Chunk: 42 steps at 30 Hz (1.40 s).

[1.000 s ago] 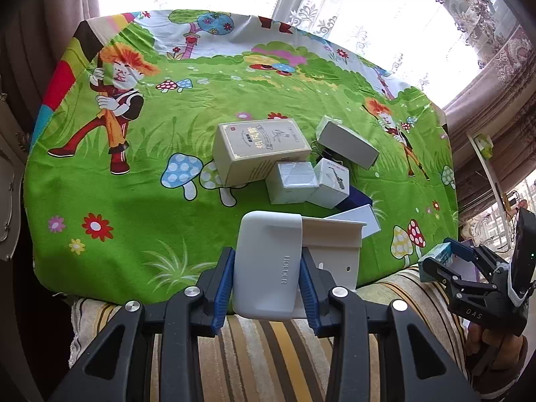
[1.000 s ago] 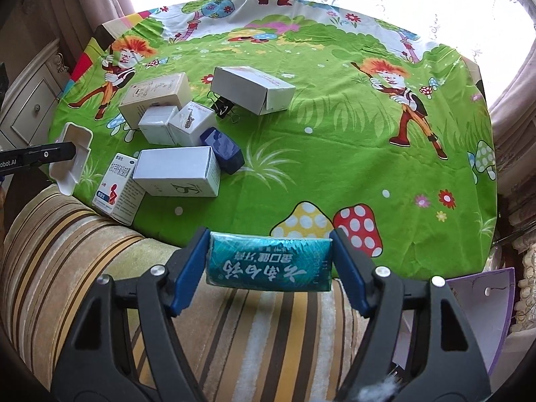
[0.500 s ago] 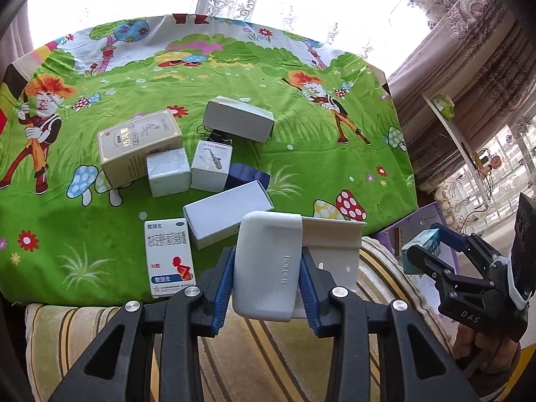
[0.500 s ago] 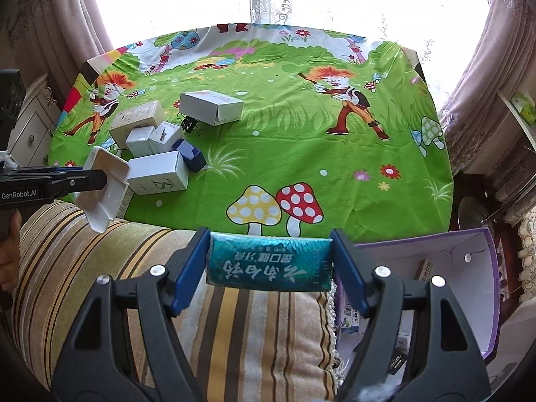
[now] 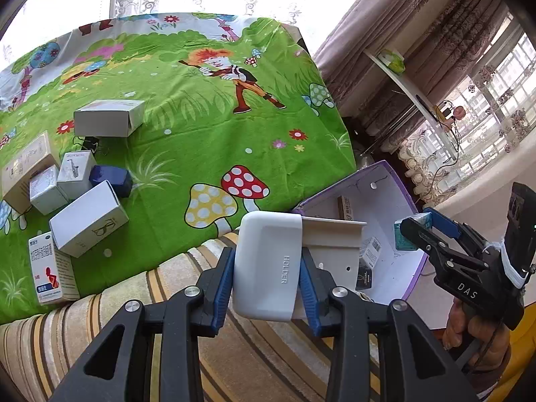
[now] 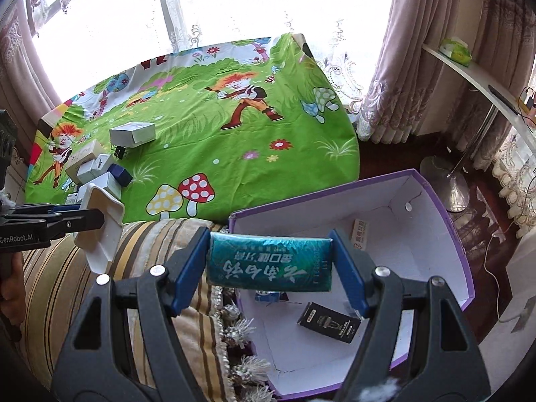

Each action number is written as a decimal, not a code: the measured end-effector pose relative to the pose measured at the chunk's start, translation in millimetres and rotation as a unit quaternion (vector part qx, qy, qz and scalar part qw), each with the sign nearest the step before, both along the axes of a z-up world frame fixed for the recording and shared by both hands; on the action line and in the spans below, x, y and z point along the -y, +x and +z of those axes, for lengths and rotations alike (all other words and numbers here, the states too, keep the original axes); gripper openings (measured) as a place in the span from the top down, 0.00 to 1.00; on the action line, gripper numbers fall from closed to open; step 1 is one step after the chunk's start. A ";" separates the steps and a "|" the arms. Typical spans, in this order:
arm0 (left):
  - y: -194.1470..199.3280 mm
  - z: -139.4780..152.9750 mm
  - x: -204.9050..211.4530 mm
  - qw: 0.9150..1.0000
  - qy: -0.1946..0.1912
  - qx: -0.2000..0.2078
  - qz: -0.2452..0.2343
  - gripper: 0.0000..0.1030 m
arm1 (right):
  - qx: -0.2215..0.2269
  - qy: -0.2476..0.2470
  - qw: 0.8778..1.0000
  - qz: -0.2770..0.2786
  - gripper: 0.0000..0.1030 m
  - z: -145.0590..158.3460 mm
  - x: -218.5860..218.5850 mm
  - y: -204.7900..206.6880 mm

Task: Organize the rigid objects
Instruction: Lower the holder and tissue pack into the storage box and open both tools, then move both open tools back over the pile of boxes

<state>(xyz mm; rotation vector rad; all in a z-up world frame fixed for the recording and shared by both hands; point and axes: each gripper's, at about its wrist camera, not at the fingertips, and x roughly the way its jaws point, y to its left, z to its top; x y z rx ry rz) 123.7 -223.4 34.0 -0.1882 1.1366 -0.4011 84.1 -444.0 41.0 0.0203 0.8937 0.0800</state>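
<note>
We are at the carrying step. Nearest to us, our right gripper (image 6: 269,261) squeezes a teal packet (image 6: 269,260) between its blue fingers (image 6: 186,271), and the packet hangs just over the near edge of the purple box (image 6: 445,221). Our left gripper (image 5: 266,269) is closed tight on a white holder (image 5: 266,266) and sits above the striped cushion (image 5: 234,351), with the purple box a little ahead of it on the right.

Inside the box we see a black packet (image 6: 330,322) and a small tan box (image 6: 360,234) lying on the white floor.

We think the next move is to bring the teal packet further over the box, lower it, and then let the fingers open so it drops onto a free spot. The holder should follow, and it needs to clear the box wall first.

Farther off, on the green cartoon bench (image 5: 207,127), more things wait: a red and white medicine box (image 5: 50,271), a white carton (image 5: 88,222), a dark blue box (image 5: 110,177) and a grey carton (image 5: 107,117).
</note>
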 end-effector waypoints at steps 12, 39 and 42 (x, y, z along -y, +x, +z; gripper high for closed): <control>5.2 -12.8 80.0 0.998 -0.004 -0.023 -0.057 0.63 | 0.025 0.009 0.995 -0.101 0.27 3.9 75.0 -15.2; 27.2 -1.8 61.3 0.998 -0.063 -0.010 0.006 0.53 | 0.049 0.028 0.995 -0.083 0.20 23.8 58.3 -10.4; 30.2 2.3 46.0 0.997 -0.071 -0.002 0.024 0.53 | 0.052 0.030 0.996 -0.071 0.20 28.4 48.3 -9.1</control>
